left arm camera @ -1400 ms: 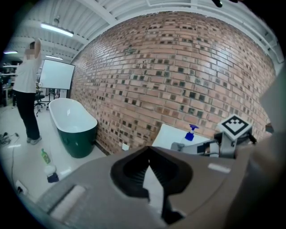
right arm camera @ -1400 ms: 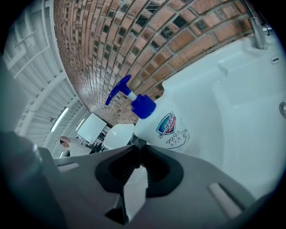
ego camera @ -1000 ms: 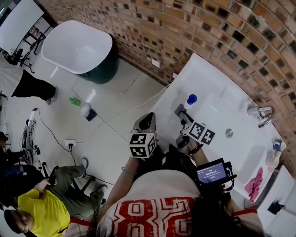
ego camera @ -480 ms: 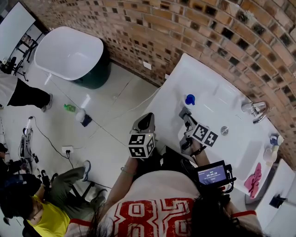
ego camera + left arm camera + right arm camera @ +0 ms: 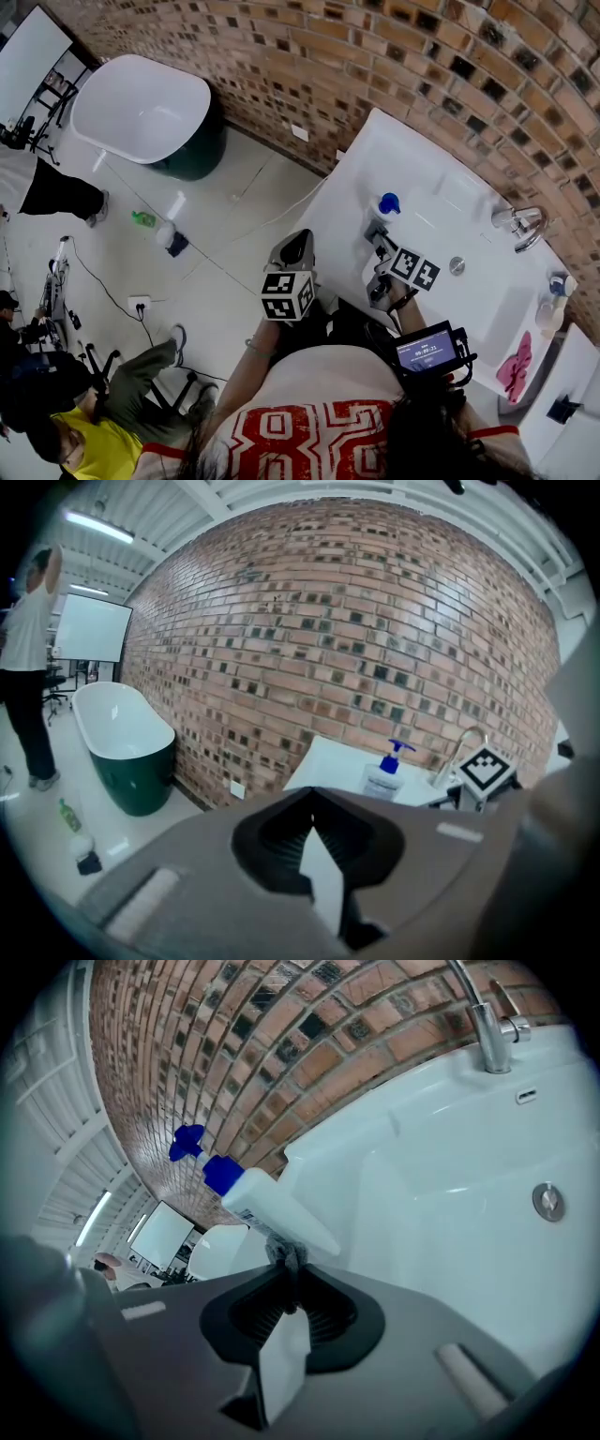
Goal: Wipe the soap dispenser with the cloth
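The soap dispenser (image 5: 386, 204), a white bottle with a blue pump, stands on the left rim of the white sink (image 5: 441, 309). My right gripper (image 5: 379, 240) is just in front of it, shut on a small grey cloth (image 5: 286, 1252). In the right gripper view the cloth touches the bottle's (image 5: 272, 1206) lower side, right above the gripper (image 5: 286, 1274). My left gripper (image 5: 298, 247) hangs over the floor, left of the sink, shut and holding nothing. Its own view shows the shut gripper (image 5: 314, 822) and the dispenser (image 5: 386, 775) farther off.
A chrome faucet (image 5: 520, 225) and a drain (image 5: 457, 266) lie to the right in the basin. A pink cloth (image 5: 514, 368) lies on the sink's right end beside small bottles (image 5: 553, 302). Brick wall behind. A bathtub (image 5: 141, 108) and seated people are on the left.
My right gripper with the cloth has edged slightly closer to the dispenser. The left gripper has stayed where it was.
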`<state>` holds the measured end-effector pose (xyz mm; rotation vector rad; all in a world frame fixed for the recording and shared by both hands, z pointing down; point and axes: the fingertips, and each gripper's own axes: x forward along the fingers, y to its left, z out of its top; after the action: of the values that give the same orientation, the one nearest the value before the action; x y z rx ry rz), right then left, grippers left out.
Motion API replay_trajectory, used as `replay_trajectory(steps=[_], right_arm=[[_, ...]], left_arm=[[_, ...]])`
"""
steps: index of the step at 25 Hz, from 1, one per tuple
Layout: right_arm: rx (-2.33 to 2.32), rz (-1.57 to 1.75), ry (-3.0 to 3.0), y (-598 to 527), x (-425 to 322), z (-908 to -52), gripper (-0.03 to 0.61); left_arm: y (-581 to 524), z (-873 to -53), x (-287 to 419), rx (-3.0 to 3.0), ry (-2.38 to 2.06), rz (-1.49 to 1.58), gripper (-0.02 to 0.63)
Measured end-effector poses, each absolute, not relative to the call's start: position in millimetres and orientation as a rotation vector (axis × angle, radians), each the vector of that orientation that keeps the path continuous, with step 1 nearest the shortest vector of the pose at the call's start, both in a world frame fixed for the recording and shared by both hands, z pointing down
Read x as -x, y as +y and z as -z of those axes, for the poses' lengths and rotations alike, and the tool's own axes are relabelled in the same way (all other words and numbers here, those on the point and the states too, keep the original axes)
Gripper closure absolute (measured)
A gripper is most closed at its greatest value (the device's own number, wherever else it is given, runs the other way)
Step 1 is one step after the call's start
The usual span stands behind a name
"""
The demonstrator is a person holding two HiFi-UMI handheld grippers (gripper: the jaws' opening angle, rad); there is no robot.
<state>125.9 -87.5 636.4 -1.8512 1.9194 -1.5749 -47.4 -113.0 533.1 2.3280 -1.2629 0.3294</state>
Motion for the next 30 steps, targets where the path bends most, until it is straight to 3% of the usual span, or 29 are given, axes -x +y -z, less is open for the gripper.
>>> replay_trajectory(steps=[9, 19, 30], right_arm=[[1.833, 1.635, 1.929, -86, -123, -648, 0.532], [1.638, 1.401, 2.026, -103, -98, -546, 0.532], [1.695, 1.504, 1.972, -103, -110, -586, 0.532]], left_arm=[[-116, -533, 59, -2.307, -1.299, -0.326, 0.611], [-114, -533, 47, -2.332, -1.259, -0.329, 0.611], [-115, -532, 54, -2.322, -1.282, -0.328, 0.611]])
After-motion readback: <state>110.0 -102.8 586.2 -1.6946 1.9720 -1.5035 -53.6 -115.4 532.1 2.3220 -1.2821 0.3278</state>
